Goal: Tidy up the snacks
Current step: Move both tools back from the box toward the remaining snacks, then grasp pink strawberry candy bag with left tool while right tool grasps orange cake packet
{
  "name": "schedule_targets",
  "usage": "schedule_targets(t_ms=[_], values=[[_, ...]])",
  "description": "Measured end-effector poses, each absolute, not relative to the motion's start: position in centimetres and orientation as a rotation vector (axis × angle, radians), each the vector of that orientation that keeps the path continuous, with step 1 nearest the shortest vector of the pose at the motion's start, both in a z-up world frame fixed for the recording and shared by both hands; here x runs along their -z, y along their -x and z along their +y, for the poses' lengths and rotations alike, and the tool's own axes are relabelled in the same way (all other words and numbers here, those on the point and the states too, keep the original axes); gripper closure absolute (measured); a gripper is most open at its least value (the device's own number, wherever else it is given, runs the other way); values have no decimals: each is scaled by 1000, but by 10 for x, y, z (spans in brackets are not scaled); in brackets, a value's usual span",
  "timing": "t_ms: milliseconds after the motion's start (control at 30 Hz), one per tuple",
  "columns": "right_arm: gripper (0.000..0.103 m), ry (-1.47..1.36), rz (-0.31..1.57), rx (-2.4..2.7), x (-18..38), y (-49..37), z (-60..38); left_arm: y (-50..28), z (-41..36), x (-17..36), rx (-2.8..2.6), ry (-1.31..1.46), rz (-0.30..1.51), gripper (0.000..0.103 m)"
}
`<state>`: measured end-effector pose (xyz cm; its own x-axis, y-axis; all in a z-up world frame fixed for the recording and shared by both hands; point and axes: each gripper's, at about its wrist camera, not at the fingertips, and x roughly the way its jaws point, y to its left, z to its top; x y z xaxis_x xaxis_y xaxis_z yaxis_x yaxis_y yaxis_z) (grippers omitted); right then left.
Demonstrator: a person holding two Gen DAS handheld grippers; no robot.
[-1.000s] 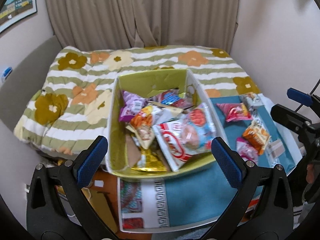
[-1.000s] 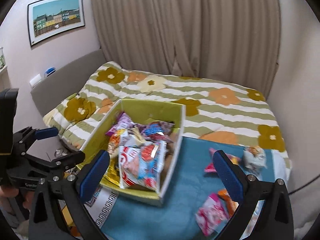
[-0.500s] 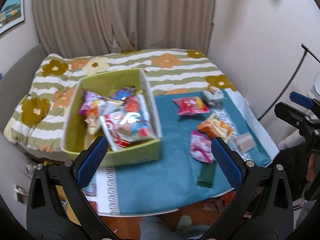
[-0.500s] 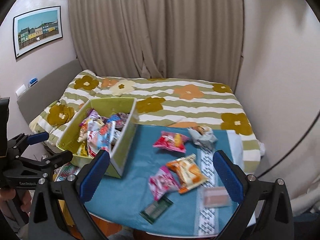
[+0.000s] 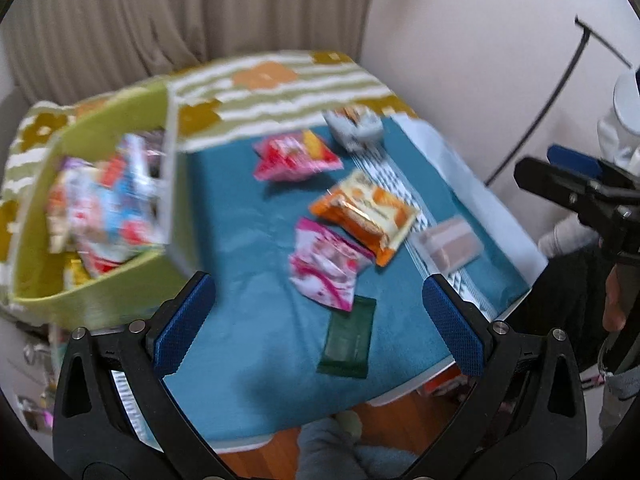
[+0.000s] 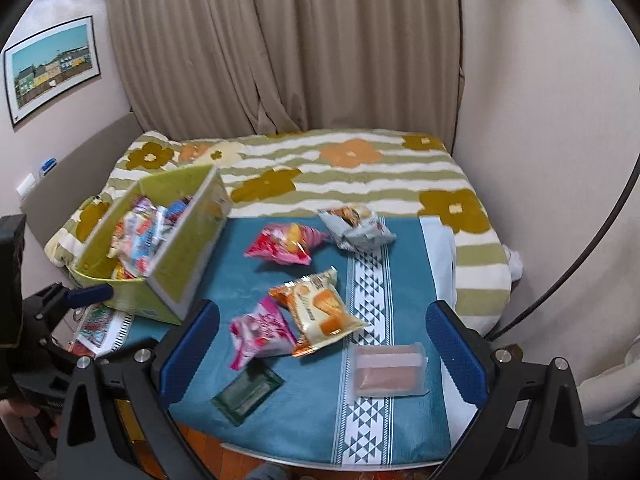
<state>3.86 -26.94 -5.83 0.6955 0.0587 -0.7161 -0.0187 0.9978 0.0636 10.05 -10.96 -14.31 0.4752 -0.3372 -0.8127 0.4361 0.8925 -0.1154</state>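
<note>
While both tools are held above the near edge of the table, the left gripper (image 5: pixel 318 312) and the right gripper (image 6: pixel 324 344) are shown with jaws spread wide and nothing between them, a stance judged to suit choosing a packet rather than carrying one. Nearest the fingers, the dark green bar (image 6: pixel 248 390) is laid flat, its long axis running diagonally from near-left to far-right in the right wrist view. Just beyond it, the pink packet (image 6: pixel 260 330) and the orange packet (image 6: pixel 318 310) are seen touching or overlapping, the orange one's long axis angled from far-left to near-right. The clear-wrapped wafer (image 6: pixel 388 370) is placed on the patterned stripe of the teal cloth (image 6: pixel 240 256), lengthwise across the view. Farther off lie the red-pink packet (image 6: pixel 286 244) and the grey packet (image 6: pixel 354 228). At far left, the green box (image 6: pixel 180 248) is already filled with snacks, so these six loose items are judged to remain.
</note>
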Motion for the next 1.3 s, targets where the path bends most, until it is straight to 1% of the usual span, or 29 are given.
schedule_targets(t_ms=[167,233,333,533,567,633,667,733,767,833,933,1100,1233,1300], values=[[0,-90,852,-50,106,-58,-280,-125,-136,202,540,-172,1028,1],[0,-97,872,-54,125,-67,-283,-133,-143,218,552,-197,1035,1],[0,-110,905,-80,152,-81,-286,-144,-152,237,562,-236,1039,1],[0,-78,965,-136,186,-110,-278,-163,-163,261,596,-266,1068,1],[0,-72,973,-142,189,-115,-276,-165,-165,263,602,-269,1075,3],[0,-65,989,-161,197,-123,-274,-168,-168,267,609,-281,1086,13],[0,-60,996,-168,200,-127,-273,-170,-170,270,615,-287,1097,15],[0,-41,1008,-185,206,-134,-270,-172,-174,277,618,-300,1113,23],[0,-27,1011,-192,208,-137,-269,-173,-175,279,619,-309,1118,24],[0,-9,1018,-209,213,-143,-267,-174,-176,280,623,-331,1109,31],[0,8,1036,-234,220,-152,-266,-175,-173,278,632,-332,1108,38],[1,18,1064,-256,230,-163,-265,-183,-164,277,613,-327,1115,42],[8,28,1091,-279,236,-171,-261,-186,-152,275,590,-318,1128,42],[17,31,1109,-291,239,-174,-259,-187,-147,276,578,-307,1138,43]])
